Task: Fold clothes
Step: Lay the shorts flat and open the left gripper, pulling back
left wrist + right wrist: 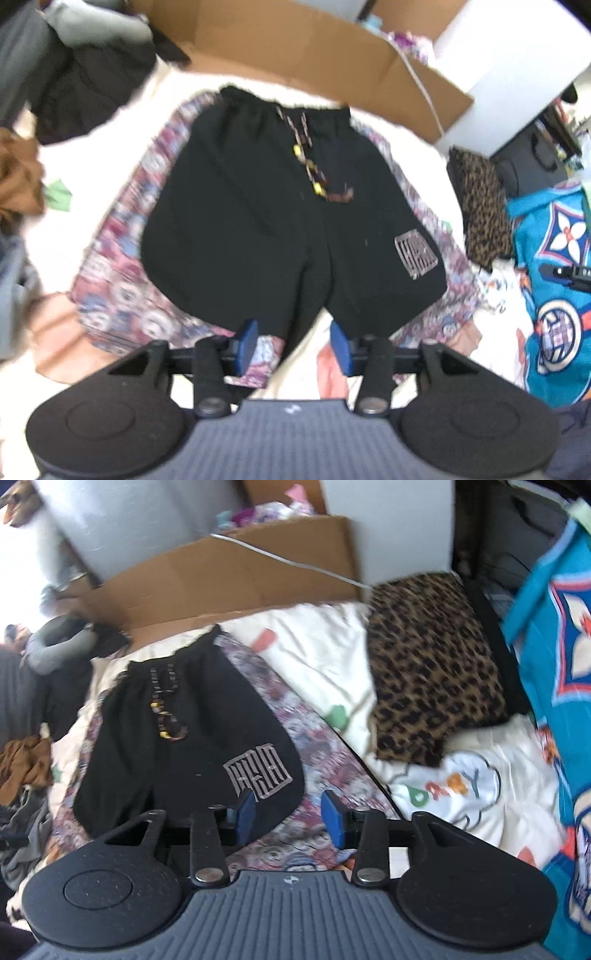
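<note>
Black shorts (258, 206) flat, left claw (298, 345) and right claw (288, 818) parted, empty, leopard cloth (432, 672) clearest rightward.

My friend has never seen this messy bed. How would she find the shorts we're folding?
Look at the cream bedsheet in front of the big cardboard box. The black shorts lie spread flat in the middle of it. They alone have flowery purple side panels, a beaded drawstring and a grey square logo on one leg.
</note>
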A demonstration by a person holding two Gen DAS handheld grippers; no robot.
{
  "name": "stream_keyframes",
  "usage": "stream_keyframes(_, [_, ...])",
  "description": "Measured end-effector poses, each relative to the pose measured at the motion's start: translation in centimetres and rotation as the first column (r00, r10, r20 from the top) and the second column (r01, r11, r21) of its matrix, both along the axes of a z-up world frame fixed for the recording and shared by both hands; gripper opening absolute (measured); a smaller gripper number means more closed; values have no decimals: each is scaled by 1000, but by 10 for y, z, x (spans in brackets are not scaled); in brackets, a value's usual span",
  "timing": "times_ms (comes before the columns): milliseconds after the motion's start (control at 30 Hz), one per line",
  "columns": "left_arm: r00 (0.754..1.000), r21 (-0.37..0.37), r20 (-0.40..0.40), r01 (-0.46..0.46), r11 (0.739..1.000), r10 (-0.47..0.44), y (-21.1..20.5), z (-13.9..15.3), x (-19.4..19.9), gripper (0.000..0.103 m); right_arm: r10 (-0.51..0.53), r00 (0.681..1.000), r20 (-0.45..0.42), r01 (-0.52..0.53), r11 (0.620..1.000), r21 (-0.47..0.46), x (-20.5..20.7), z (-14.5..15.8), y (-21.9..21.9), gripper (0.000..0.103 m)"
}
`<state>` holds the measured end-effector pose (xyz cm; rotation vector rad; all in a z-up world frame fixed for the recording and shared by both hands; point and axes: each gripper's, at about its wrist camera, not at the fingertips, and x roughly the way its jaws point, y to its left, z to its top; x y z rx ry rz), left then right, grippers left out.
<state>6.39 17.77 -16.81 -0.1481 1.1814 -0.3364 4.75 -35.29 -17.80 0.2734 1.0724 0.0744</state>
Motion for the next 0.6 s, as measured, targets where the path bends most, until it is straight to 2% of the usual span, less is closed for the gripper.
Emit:
stream_keyframes(167, [998, 33, 67, -17, 999, 14, 17, 45, -7, 72, 119, 993, 3, -119, 993, -6, 22, 52, 18, 72])
stream_keyframes(267, [994, 29, 106, -20, 999, 17, 27, 72, -12, 83, 168, 986, -2, -168, 986, 1, 36, 88, 23, 77])
stream_keyframes(467, [988, 55, 145, -59, 997, 50, 51, 105, -21, 83, 141, 990, 15, -141, 990, 12, 43, 143, 28, 81])
stream_keyframes(600, [985, 73, 158, -89, 993, 76, 68, 125, -26, 83, 101, 993, 53, -105, 993, 60, 35, 160, 33, 82])
